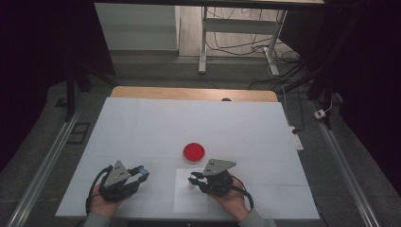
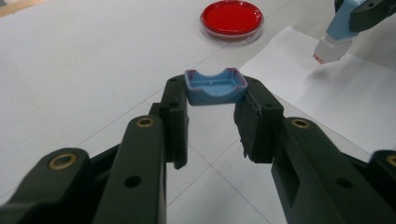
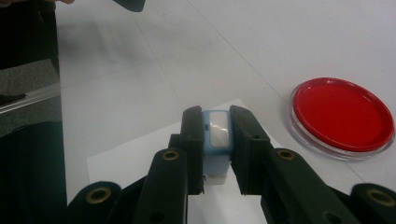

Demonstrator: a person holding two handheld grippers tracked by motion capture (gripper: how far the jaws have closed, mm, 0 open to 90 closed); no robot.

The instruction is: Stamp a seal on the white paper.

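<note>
The left tongs point(image 2: 211, 109) are clamped on a small blue cap point(image 2: 215, 87), gripped by its two sides at the very tips, its hollow side facing up and its rim tinged red. The right tongs point(image 3: 217, 140) are closed on a blue stamp point(image 3: 217, 135), held by its body with its pale printing end pointing down; in the left gripper view that stamp point(image 2: 337, 39) hangs just above a white sheet of paper point(image 2: 355, 93), its pale end edged red, not quite touching the sheet as far as can be told.

In the high view the left tongs point(image 1: 141, 173) and the right tongs point(image 1: 194, 178) sit near the front edge of the white worktop point(image 1: 142, 123), well apart from each other, the right one over the paper point(image 1: 187, 198). Just beyond the paper lies a round red ink pad in a clear dish point(image 1: 194, 152), open, with no lid visible.

As a judgement: the cap is already off and held aside, and the red on the stamp's end suggests it is inked. No mark shows on the paper, so the pressing down seems yet to be done, and after it the recapping of the stamp.
</note>
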